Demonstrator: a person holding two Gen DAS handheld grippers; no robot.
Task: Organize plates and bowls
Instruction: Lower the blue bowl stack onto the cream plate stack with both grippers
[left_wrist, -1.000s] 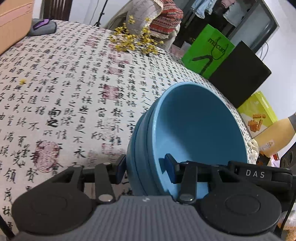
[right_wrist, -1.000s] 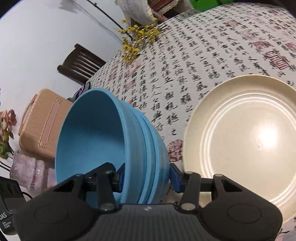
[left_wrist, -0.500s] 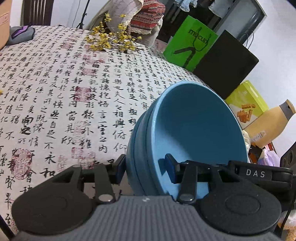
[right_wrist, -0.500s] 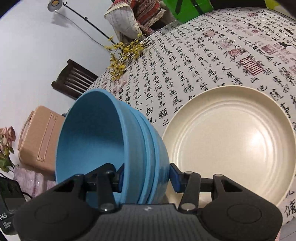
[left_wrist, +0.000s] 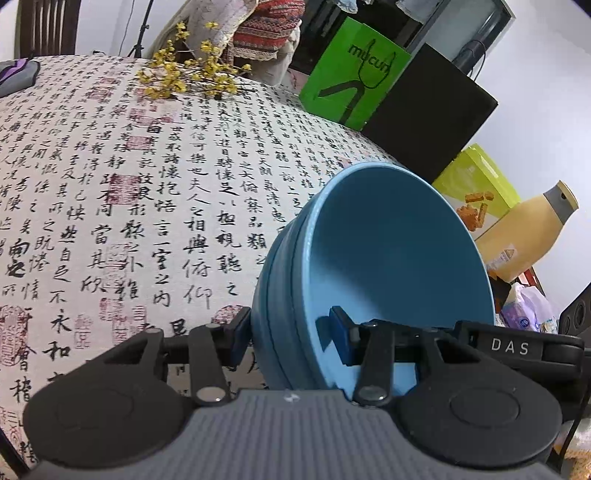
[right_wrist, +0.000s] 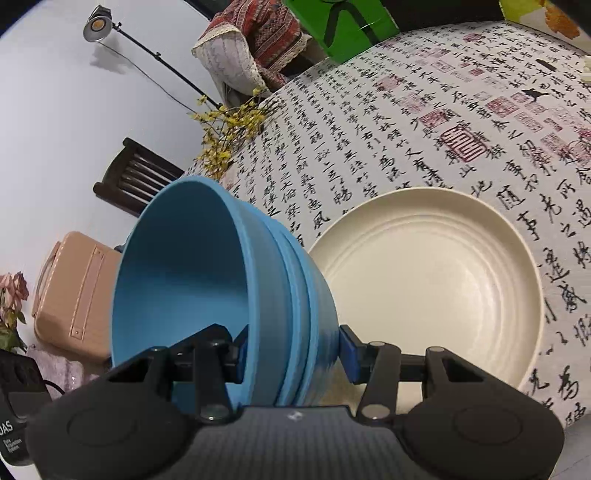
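A stack of nested blue bowls (left_wrist: 373, 258) is held tilted above the table between both grippers. My left gripper (left_wrist: 288, 339) is shut on its rim, one finger inside and one outside. My right gripper (right_wrist: 293, 350) is shut on the opposite rim of the same blue bowls (right_wrist: 207, 280). A large cream plate (right_wrist: 436, 280) lies on the calligraphy tablecloth (right_wrist: 406, 122), just right of and below the bowls in the right wrist view.
Yellow flower sprigs (left_wrist: 184, 77) lie at the table's far edge. A green bag (left_wrist: 351, 88), a black box (left_wrist: 432, 118) and a yellow bottle (left_wrist: 528, 236) stand beyond the table. A tan case (right_wrist: 74, 295) and a wooden chair (right_wrist: 136, 177) are at the left.
Both grippers have carried the bowl stack across the table toward the cream plate. The plate now lies closer under the bowls, and the grips are unchanged.
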